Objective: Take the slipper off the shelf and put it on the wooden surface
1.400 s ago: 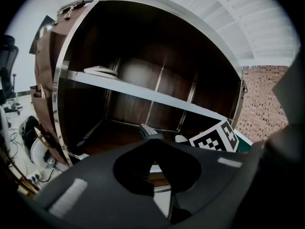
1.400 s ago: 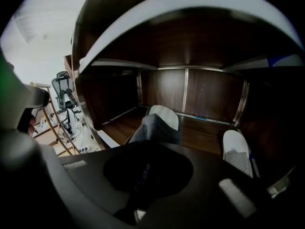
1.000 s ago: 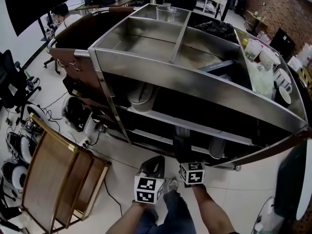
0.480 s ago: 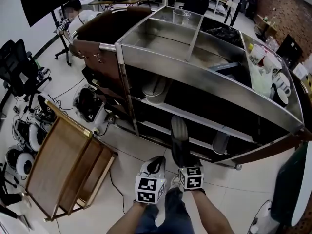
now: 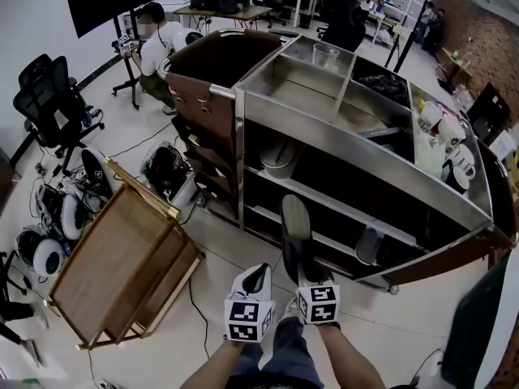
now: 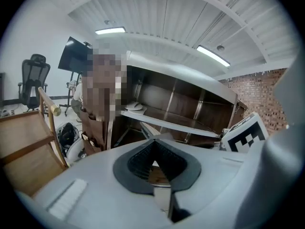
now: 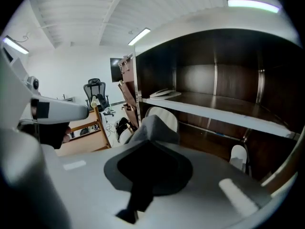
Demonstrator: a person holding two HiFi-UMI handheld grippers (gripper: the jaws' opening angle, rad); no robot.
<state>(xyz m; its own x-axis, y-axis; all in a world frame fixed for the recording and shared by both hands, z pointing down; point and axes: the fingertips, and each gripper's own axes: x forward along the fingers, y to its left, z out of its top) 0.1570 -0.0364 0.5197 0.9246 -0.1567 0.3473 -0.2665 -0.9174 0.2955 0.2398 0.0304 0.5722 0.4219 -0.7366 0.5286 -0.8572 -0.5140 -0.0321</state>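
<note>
Right gripper [image 5: 302, 274] clenches long grey slipper [image 5: 293, 232] upright beyond its fingers, likely to clear steel shelf unit [image 5: 349, 146] ahead. Left gripper [image 5: 258, 272] fingers closed, empty; slatted wooden desk [image 5: 109, 270] lies leftward.

Steel shelf [image 5: 357, 154] — glossy; wooden surface [image 5: 101, 270], slipper [image 5: 296, 233] — matt.

Dark grey slipper [image 5: 294, 235] is held clamped at one end in right tongs [image 5: 303, 274], its long sole pointed away toward the lower tiers of the steel-framed shelf unit [image 5: 366, 157]. Brown slatted wooden surface [image 5: 97, 275] is seen well apart, at left.
</note>
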